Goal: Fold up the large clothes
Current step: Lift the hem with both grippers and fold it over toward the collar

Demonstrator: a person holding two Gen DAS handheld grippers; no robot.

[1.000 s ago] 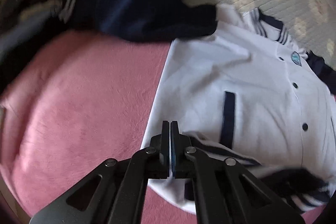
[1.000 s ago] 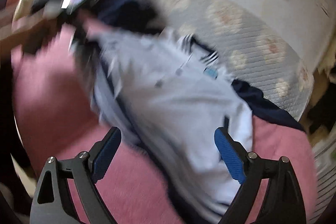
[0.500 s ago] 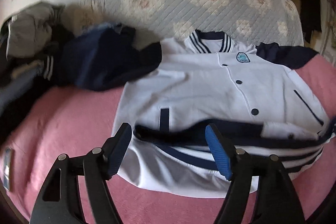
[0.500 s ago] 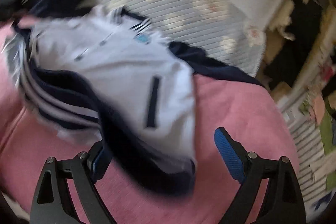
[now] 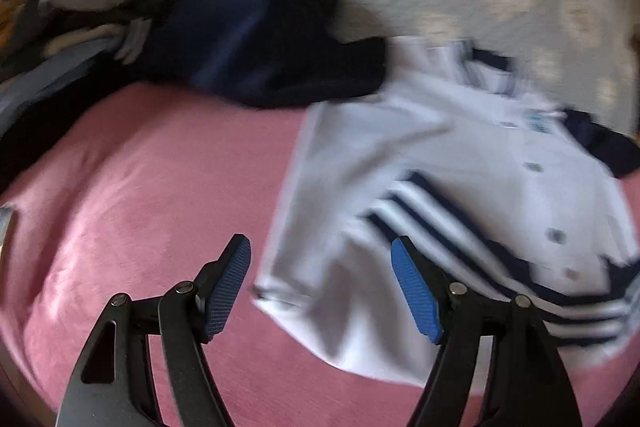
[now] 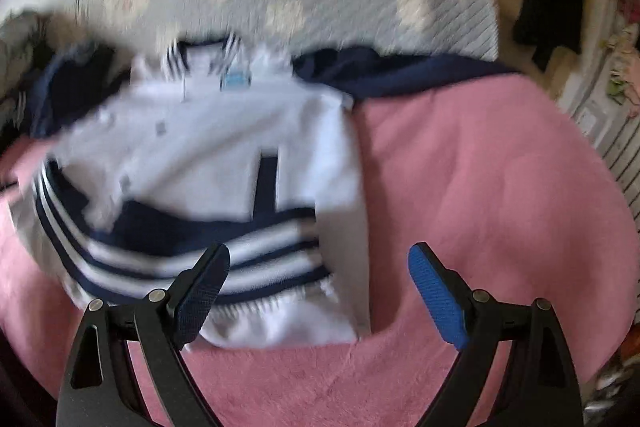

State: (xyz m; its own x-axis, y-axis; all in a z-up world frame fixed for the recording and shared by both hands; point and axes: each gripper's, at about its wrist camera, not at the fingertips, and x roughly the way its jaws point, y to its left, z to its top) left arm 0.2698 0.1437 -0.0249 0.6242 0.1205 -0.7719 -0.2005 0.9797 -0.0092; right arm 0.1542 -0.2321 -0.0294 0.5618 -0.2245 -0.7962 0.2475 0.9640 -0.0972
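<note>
White jacket (image 5: 420,163) with navy striped trim lies on the pink blanket (image 5: 140,187), filling the centre right of the left wrist view and the centre left of the right wrist view (image 6: 208,151). Its striped hem (image 6: 192,251) is turned up over the lower front. One navy sleeve (image 6: 400,75) trails out toward the upper right; the other merges with a dark heap of clothes (image 5: 256,39) at upper left.

Left gripper (image 5: 320,287): jaws have just been closing slightly from a wider setting, and stand apart with nothing pressed between the pads; the jacket's lower corner lies just beyond them. Right gripper (image 6: 320,291): jaws wide, empty, poised at the hem's right end.

Judgement: the bottom fold appears laid and released; the sleeves are not yet folded. The next move likely calls for gripping a sleeve or side edge and bringing it across the body. Both views are blurred.
</note>
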